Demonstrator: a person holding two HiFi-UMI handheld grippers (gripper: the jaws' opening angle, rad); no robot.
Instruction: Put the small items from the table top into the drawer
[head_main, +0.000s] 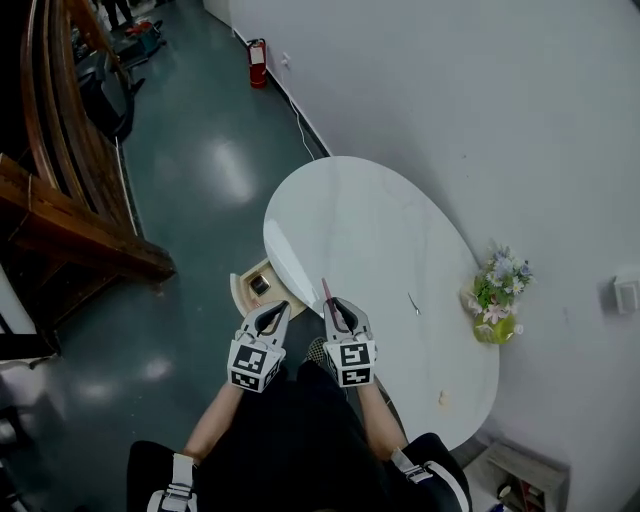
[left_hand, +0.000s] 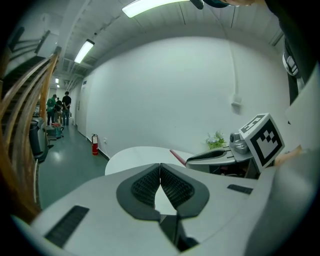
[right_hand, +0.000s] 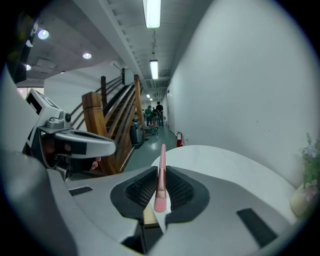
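Low in the head view's middle, both grippers were held at the near edge of the white table (head_main: 380, 230).
From the left: an open drawer (head_main: 239, 291) stuck out from under the table's left edge with a dark item (head_main: 260, 285) inside. The left gripper (left_hand: 160, 169) had its jaws pressed together on nothing. The right gripper (right_hand: 161, 172) pinched a slim pink stick (right_hand: 162, 152). Further right, a thin item (head_main: 414, 303) lay on the tabletop near a flower pot (head_main: 495, 300).

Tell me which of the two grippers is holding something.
The right gripper: a slim pink stick is clamped between its fingers. The left gripper has its fingers closed together with nothing between them.
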